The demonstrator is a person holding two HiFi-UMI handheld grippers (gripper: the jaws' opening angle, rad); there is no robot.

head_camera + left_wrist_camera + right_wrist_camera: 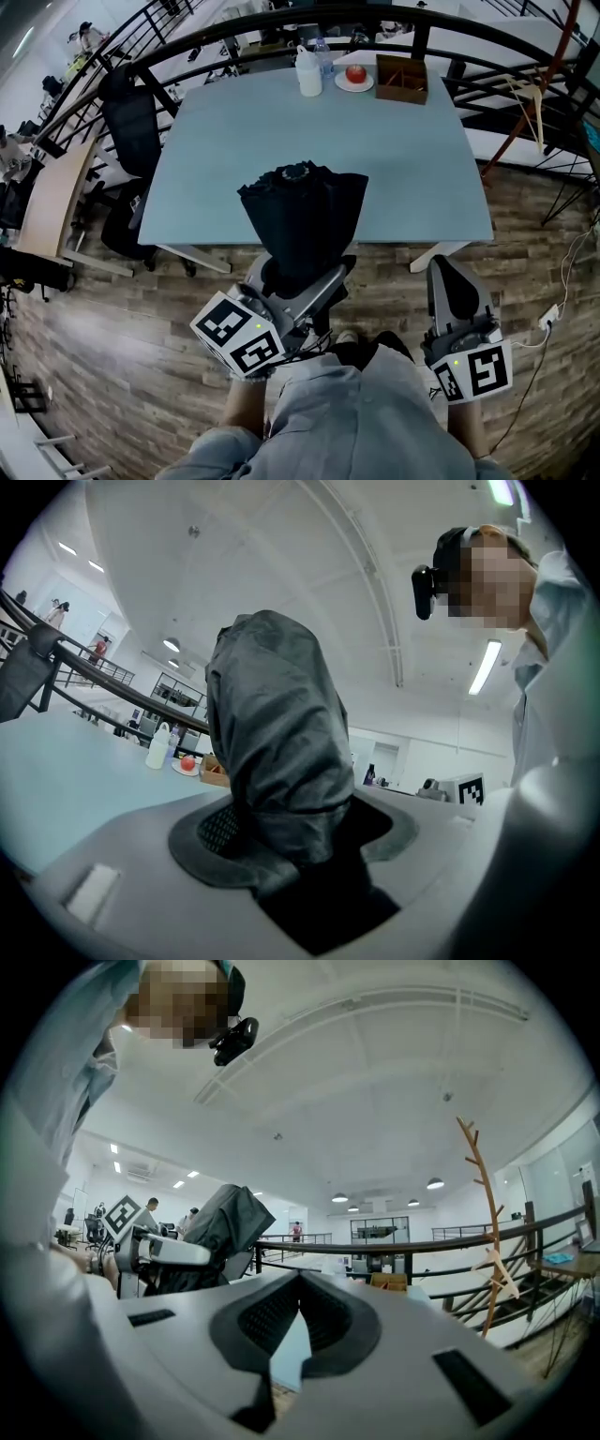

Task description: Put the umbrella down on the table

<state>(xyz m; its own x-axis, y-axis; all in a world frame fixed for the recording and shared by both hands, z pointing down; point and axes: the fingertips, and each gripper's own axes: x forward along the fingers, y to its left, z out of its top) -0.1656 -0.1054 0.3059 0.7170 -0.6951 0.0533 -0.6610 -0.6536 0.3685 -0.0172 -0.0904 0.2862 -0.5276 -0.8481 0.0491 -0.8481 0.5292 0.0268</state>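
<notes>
The left hand-held gripper is clamped on the folded black umbrella, which stands up from its jaws by the near edge of the worktop, seemingly not touching it. The right hand-held gripper is empty, its jaws together.

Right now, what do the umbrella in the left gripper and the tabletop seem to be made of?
The umbrella: thin black fabric, likely nylon or polyester; soft creased folds with a faint sheen. The table: pale blue-grey top, smooth and matte, probably laminate or painted board; no grain or glare shows.
</notes>
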